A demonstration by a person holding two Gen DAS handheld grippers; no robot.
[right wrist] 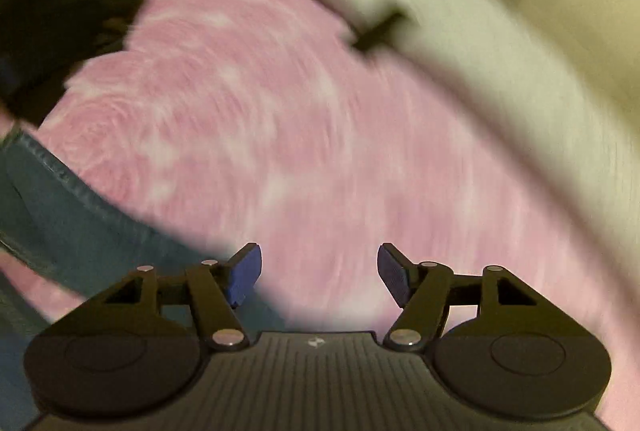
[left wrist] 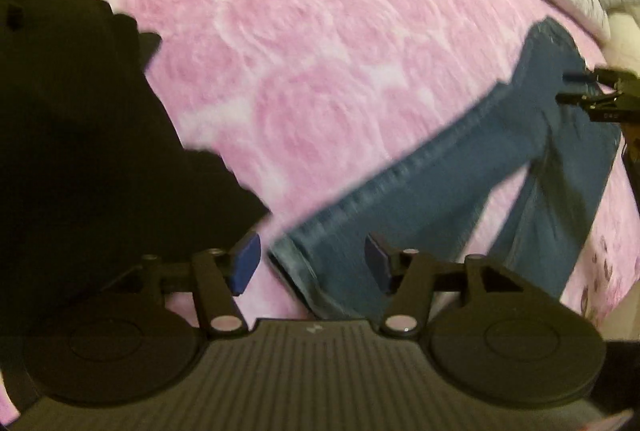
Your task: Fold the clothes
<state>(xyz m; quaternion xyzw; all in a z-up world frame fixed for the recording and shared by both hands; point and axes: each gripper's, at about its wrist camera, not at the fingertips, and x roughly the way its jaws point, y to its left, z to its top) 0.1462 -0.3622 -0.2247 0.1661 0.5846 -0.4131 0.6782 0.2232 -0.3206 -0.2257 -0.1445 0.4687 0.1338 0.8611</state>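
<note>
Blue jeans (left wrist: 460,171) lie spread on the pink rose-print blanket (left wrist: 300,51), legs splayed apart in a V, one hem just ahead of the left gripper (left wrist: 312,263) — its fingers spread wide, pinching nothing. Right gripper (right wrist: 320,273) likewise spread and empty, hovering over bare blanket with a denim edge (waist or hem, cannot tell through the blur) running under its left side. A black garment (left wrist: 80,131) is heaped on the left, its edge near the jeans hem. Risks as I judge them: a low grab at the hem could catch the plush blanket along with the denim, or snag the black heap, dragging both; with legs splayed, lifting one leg alone would likely twist the fold. Both views are smeared — fast motion makes an off-target pinch likelier. Room: a wide open stretch of blanket beyond the jeans; a white cover (right wrist: 460,31) bounds the far side, and the blanket's edge falls away on the right beyond the jeans.
</note>
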